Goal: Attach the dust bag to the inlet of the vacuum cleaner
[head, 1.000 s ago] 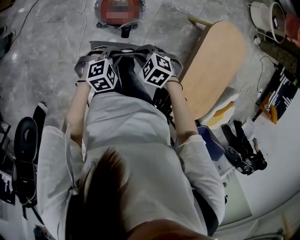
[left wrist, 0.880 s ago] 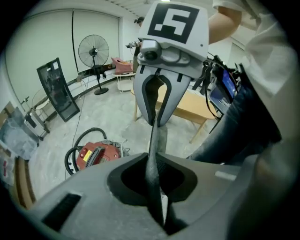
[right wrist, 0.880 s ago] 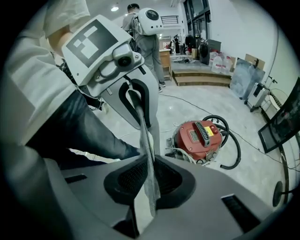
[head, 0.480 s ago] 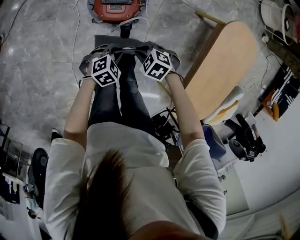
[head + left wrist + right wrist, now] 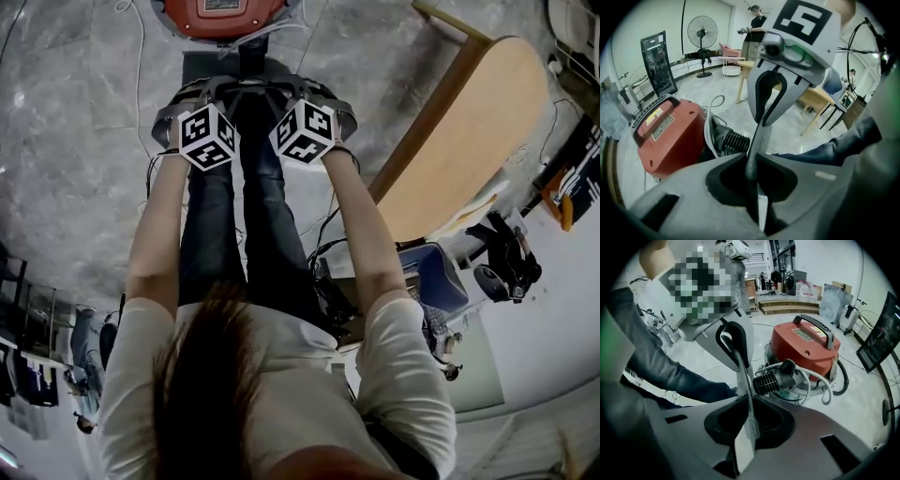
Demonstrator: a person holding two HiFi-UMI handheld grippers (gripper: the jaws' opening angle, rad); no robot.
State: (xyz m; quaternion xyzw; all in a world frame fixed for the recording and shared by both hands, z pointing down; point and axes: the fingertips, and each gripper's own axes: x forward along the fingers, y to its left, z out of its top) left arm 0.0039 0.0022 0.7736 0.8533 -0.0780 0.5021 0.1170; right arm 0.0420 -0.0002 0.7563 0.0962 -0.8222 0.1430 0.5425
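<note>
As the person bends over their own legs in the head view, both bare forearms run toward 12 o'clock. They end at the two grippers, which are side by side and close together. The left gripper has its jaws drawn narrow, pinched on the thin grey edge of the dust bag. In that gripper's own view the bag rises out of the gap toward 12 o'clock. The right gripper clamps the same bag from the other side. Its jaws have just been closing, with the bag's flat edge between them and pressed by both. Each gripper view shows the other gripper near 12 o'clock, nipping the bag's far edge, so the bag is held between the two above the grey stone floor.

Just beyond the bag, a black ribbed tube juts from the red vacuum cleaner toward the grippers. Whether it touches the bag cannot be told. In the head view the vacuum sits at 12 o'clock, past the grippers. A pale wooden table lies at 2 o'clock. Far off in the left gripper view, a standing fan is at 11 o'clock.
</note>
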